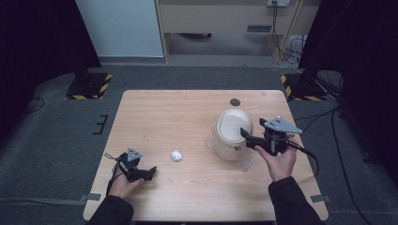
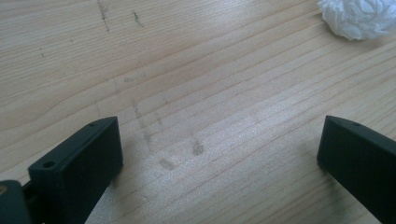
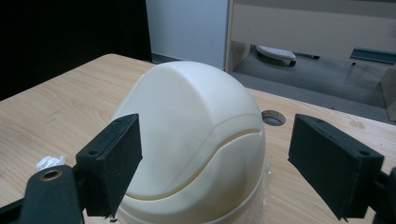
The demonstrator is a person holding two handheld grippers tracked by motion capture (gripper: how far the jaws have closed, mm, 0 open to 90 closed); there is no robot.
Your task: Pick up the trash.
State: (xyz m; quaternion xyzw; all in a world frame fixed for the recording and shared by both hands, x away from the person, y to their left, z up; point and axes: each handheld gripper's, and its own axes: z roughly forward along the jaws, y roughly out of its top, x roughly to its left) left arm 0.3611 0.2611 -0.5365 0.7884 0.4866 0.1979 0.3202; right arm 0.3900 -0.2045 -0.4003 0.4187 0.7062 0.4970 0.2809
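Note:
A cream bin with a domed swing lid (image 1: 232, 133) stands upright on the right half of the wooden table (image 1: 164, 112). My right gripper (image 1: 246, 138) hovers at the bin's right side, level with the lid. In the right gripper view the jaws (image 3: 212, 140) stand apart in front of the dome (image 3: 187, 121), with neither pad pressing on it. A crumpled white paper ball (image 1: 176, 155) lies left of the bin. My left gripper (image 1: 151, 172) rests low near the front left, open, over bare wood (image 2: 219, 135); the paper ball (image 2: 357, 18) lies ahead of its right jaw.
A dark round cable hole (image 1: 235, 101) sits in the tabletop behind the bin. Clear plastic film (image 1: 246, 163) sticks out at the bin's base. Stands with yellow-black feet (image 1: 89, 86) are on the floor beyond the far corners, and cables (image 1: 328, 122) run at the right.

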